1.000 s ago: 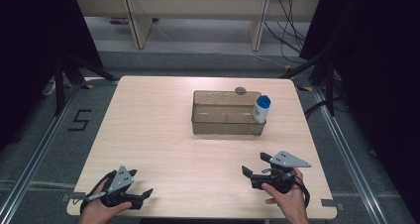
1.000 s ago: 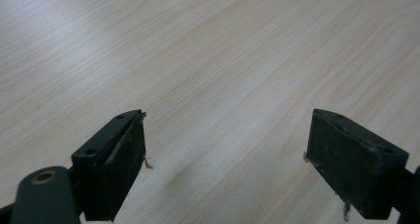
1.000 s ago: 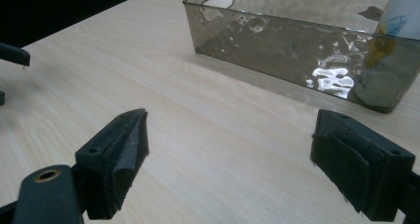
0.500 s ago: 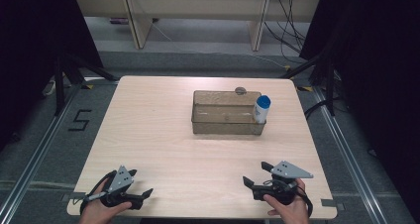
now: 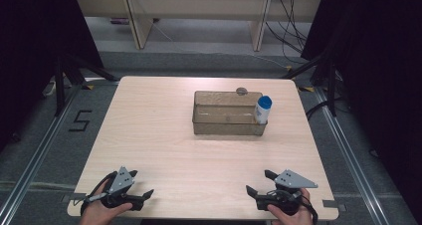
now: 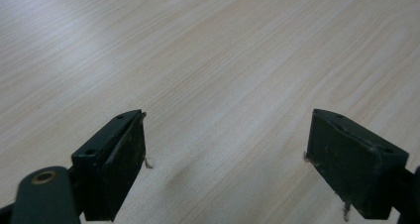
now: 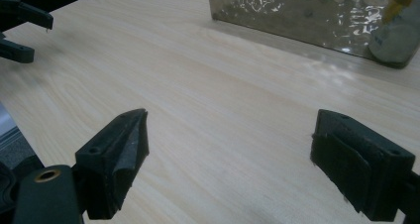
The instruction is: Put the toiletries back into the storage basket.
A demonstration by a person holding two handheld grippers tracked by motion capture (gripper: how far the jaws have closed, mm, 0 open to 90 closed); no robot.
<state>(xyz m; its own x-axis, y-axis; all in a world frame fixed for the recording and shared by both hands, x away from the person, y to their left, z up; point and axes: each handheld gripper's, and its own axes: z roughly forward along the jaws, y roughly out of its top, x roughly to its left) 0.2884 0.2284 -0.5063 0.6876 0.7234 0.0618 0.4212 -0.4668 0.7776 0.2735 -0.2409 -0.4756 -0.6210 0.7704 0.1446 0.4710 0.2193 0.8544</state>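
Observation:
A clear plastic bin (image 5: 226, 126) stands past the table's middle. A white bottle with a blue cap (image 5: 263, 109) stands upright in its right end. My left gripper (image 5: 144, 198) rests near the front left edge, open, with bare wood between its jaws (image 6: 225, 149). My right gripper (image 5: 259, 182) is near the front right edge, open as well and holding nothing (image 7: 228, 149). In the right gripper view the bin (image 7: 307, 11) and the bottle (image 7: 396, 40) lie ahead, and the left gripper (image 7: 20, 26) shows at the far left.
A small round grey object (image 5: 242, 91) sits at the bin's back rim. The wooden table (image 5: 159, 125) is bare between the grippers and the bin. Dark stands and cables flank the table on the floor.
My right gripper has drawn back toward the near edge of the table. The left gripper, bin and bottle have stayed put.

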